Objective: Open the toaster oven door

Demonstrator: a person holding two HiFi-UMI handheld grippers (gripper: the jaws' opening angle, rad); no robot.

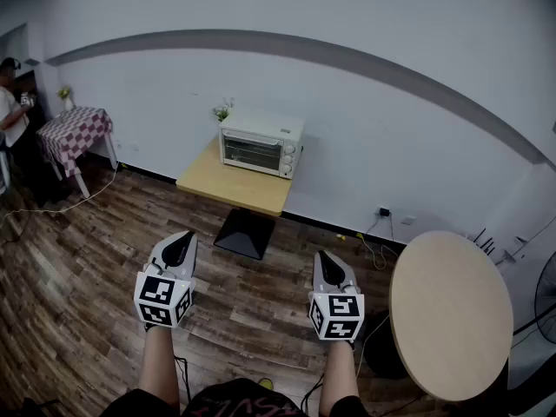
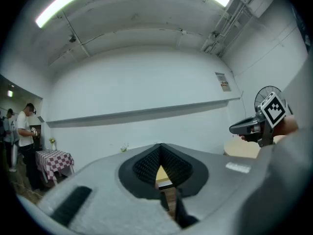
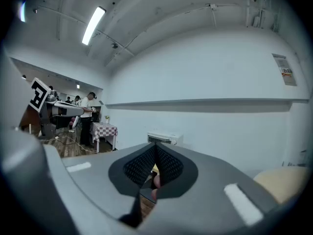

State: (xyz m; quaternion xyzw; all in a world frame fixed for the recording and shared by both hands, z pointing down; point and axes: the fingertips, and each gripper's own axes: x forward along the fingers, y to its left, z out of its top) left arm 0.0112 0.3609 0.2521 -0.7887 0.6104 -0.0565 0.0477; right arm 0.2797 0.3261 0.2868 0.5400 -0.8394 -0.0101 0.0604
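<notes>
Left hand-held gripper (image 1: 188, 237), right hand-held gripper (image 1: 323, 255), wooden floor (image 1: 261, 295), toaster oven (image 1: 261, 144) beyond

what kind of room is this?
Likely a staged recording space, not a home kitchen: lone toaster oven on a small table by a bare wall, loose cables on the wood floor.

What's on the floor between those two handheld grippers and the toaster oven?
In the head view, only bare wooden floor, then the dark base of the table bearing the toaster oven.
</notes>
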